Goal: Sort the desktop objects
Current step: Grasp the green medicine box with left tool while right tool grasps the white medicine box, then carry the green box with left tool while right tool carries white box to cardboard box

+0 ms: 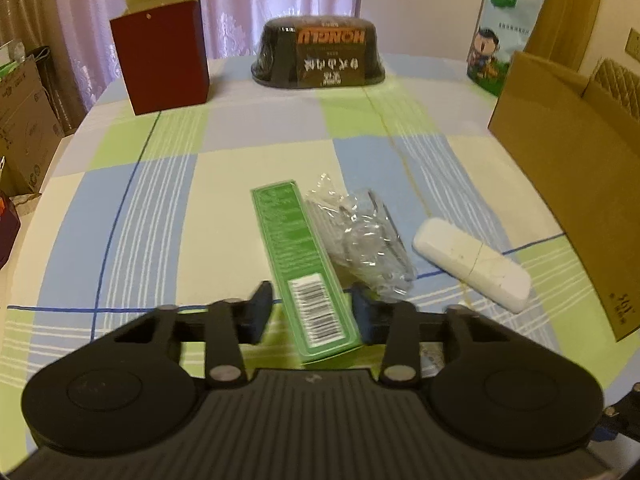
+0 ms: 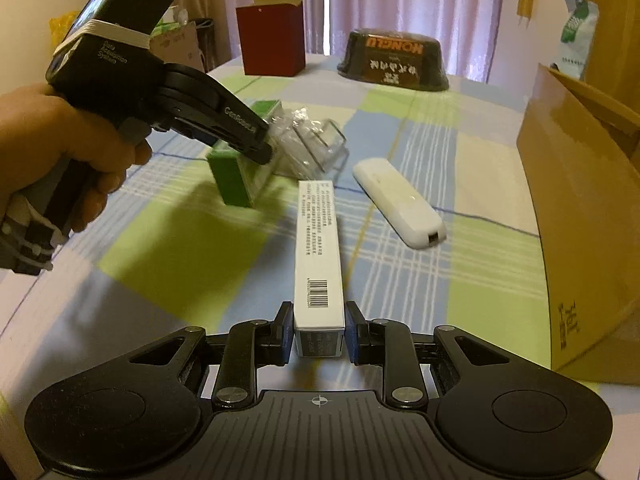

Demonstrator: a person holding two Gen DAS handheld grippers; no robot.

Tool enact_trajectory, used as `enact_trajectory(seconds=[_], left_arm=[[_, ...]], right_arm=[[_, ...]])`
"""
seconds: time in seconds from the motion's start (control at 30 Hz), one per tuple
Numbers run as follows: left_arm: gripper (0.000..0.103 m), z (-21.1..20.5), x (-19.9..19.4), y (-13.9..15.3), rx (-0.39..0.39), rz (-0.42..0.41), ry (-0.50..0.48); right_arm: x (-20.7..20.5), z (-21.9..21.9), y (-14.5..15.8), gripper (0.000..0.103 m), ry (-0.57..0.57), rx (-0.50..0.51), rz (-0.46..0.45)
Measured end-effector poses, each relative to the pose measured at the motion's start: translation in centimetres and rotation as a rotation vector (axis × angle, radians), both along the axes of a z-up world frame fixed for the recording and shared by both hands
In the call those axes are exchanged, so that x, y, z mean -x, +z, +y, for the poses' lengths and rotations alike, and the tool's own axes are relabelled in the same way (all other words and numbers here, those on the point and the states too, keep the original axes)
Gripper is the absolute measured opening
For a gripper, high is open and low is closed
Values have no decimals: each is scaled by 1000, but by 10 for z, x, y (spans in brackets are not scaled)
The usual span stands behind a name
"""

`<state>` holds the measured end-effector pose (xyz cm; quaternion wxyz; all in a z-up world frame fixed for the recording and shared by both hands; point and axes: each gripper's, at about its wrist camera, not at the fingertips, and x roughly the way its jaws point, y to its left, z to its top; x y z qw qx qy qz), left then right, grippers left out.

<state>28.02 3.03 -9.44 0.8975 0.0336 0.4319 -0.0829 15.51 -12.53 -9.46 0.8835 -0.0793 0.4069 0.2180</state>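
Note:
A long green box (image 1: 304, 256) lies on the checked tablecloth between the fingers of my left gripper (image 1: 311, 294). The right finger touches the box and a narrow gap shows at the left finger (image 1: 260, 312), so the gripper is open. From the right wrist view, a hand (image 2: 60, 148) holds that left gripper (image 2: 260, 146) over the green box (image 2: 232, 176). My right gripper (image 2: 319, 314) is shut on the near end of a long white box (image 2: 318, 248) that lies flat and points away. A white dongle (image 2: 400, 208) and a clear plastic packet (image 2: 312, 148) lie beyond.
An open cardboard box (image 2: 580, 208) stands along the right edge, close to the white dongle (image 1: 472, 264). At the table's far end stand a dark red box (image 1: 160, 64), a black wrapped bowl (image 1: 320, 52) and a green-white bag (image 1: 504, 28). The clear packet (image 1: 360, 240) touches the green box.

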Motion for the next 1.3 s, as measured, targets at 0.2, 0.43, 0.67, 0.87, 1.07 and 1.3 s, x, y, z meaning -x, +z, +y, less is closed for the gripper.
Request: enact_trajectory(seconds=[0.2, 0.43, 0.67, 0.87, 1.07, 1.3], left_arm=[[25, 9, 27, 7, -5, 32, 0], [25, 8, 91, 11, 3, 64, 2], [32, 6, 94, 9, -9, 53, -10], [33, 3, 80, 3, -33, 44, -24], [25, 0, 83, 0, -57, 69, -38], [25, -7, 111, 18, -51, 70, -54]], right_arm=[[-10, 5, -2, 25, 11, -2, 6], [-28, 18, -10, 62, 40, 19, -18], [-46, 28, -16, 61, 67, 48, -29], [-52, 27, -17, 61, 65, 41, -19], [-51, 22, -13, 25, 55, 31, 17], [-20, -1, 17, 25, -2, -4, 10]])
